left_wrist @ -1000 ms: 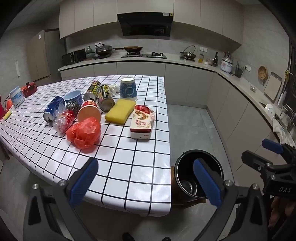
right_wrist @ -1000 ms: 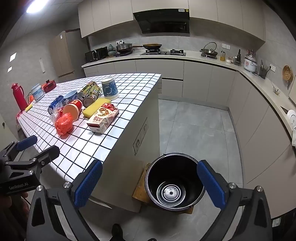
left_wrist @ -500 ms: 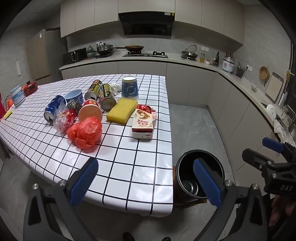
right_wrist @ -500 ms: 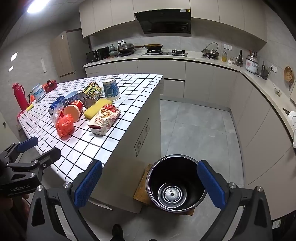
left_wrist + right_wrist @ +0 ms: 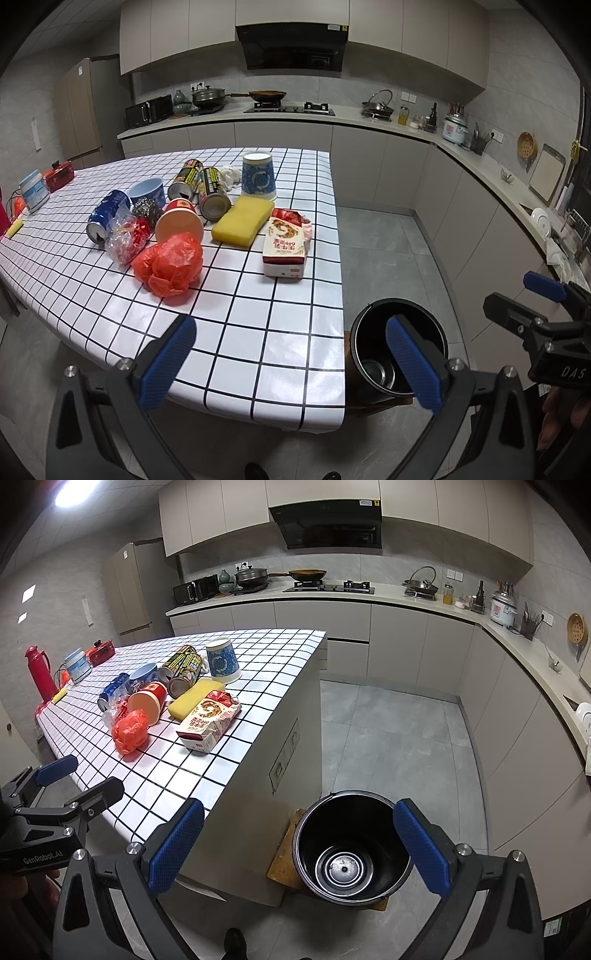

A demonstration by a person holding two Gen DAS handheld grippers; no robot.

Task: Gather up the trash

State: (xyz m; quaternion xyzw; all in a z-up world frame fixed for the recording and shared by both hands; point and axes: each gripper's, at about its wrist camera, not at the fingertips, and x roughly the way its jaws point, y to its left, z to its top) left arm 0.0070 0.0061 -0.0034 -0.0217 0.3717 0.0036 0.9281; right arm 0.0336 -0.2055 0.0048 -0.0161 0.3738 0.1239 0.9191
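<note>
Trash lies on the white checked table (image 5: 258, 317): a crumpled red plastic bag (image 5: 170, 264), a food carton (image 5: 286, 242), a yellow sponge (image 5: 243, 220), a red paper cup (image 5: 179, 221), a blue can (image 5: 107, 216), two lying tins (image 5: 212, 192) and an upturned blue cup (image 5: 258, 175). A black bin (image 5: 351, 849) stands on the floor by the table's corner. My left gripper (image 5: 291, 363) is open and empty above the table's near edge. My right gripper (image 5: 299, 843) is open and empty above the bin.
A red flask (image 5: 38, 672), a white jar (image 5: 77, 664) and a small red box (image 5: 99, 651) stand at the table's far left. Kitchen counters (image 5: 406, 598) run along the back and right walls. Grey floor (image 5: 388, 738) lies between table and counters.
Both views have shifted slightly; the grippers moved a little and stay open and empty. Nothing on the table moved.
</note>
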